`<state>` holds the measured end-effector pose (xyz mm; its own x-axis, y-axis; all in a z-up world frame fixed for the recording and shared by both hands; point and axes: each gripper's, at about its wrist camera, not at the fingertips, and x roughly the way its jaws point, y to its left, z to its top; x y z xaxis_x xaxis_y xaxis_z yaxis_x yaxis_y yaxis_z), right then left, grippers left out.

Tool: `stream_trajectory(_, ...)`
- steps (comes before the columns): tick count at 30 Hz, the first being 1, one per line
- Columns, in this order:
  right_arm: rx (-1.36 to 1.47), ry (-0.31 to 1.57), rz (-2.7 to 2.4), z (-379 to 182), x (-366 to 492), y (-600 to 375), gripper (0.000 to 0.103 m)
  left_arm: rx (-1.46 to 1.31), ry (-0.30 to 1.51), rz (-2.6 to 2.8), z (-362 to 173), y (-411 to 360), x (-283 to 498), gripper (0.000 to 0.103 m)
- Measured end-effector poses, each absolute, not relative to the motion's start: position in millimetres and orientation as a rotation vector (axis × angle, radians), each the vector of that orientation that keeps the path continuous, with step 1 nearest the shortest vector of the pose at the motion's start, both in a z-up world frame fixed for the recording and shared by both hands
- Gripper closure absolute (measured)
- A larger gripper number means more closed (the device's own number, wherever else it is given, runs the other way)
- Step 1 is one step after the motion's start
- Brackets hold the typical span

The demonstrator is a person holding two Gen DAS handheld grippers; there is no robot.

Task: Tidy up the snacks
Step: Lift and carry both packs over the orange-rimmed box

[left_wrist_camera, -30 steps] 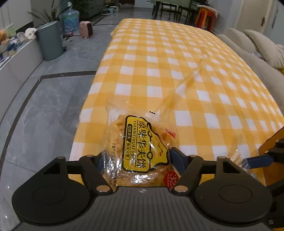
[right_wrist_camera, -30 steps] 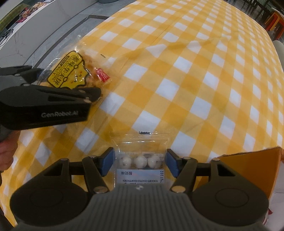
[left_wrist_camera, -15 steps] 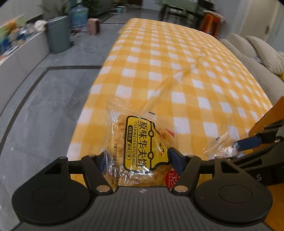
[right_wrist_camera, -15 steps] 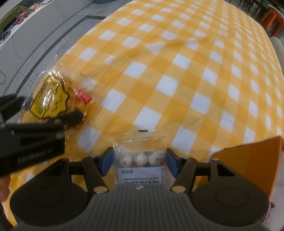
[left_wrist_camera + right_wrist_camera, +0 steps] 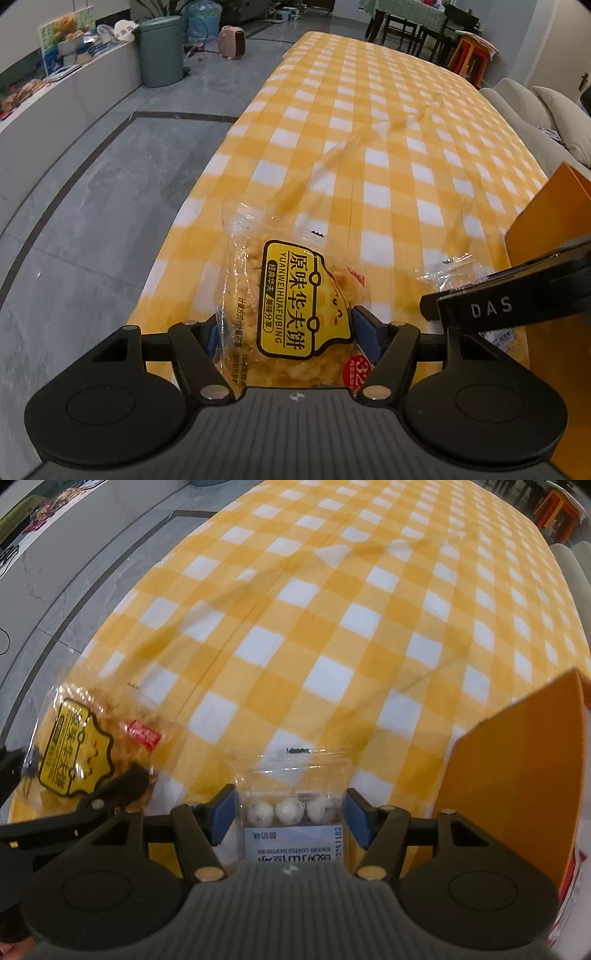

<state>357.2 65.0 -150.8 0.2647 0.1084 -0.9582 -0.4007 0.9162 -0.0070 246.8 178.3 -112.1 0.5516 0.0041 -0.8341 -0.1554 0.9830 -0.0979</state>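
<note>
Left tool (image 5: 284, 332): clenched on the waffle packet (image 5: 295, 306), blue pads pressing both sides of the wrapper; packet lifted off the tabletop (image 5: 369, 147).
Waffle packet: clear wrapper with a yellow label, poking out ahead of the left tool's fingers.
What changed, left: a second earlier this tool had open floor beside it and only a sliver of the box at its right; now it had swung rightward, so the right tool sat just beside it and the orange box (image 5: 550, 229) stood near.
Right tool (image 5: 291, 819): gripping the hawthorn packet (image 5: 291, 812) by its sides, three white balls showing between the pads.
What changed, right: little; it had drifted slightly toward the box wall (image 5: 517, 775) at its right.
Orange box: just right of the right tool, its opening not visible.
Meaning for the task: I judged both snacks were in transit to the box, with drop-off next and nothing yet released.
</note>
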Motion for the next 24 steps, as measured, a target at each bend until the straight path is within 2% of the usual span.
stream_trajectory(7,-0.268,1.263,0.348,-150,327,65,0.042,-0.178,1.013,0.121,-110,176,215,0.024)
stream_trajectory(11,-0.270,1.244,0.369,-150,307,63,0.040,-0.160,1.036,0.134,-109,175,199,0.019)
stream_trajectory(24,-0.264,1.239,0.356,-150,259,65,0.042,-0.188,1.018,0.108,-107,183,161,0.019)
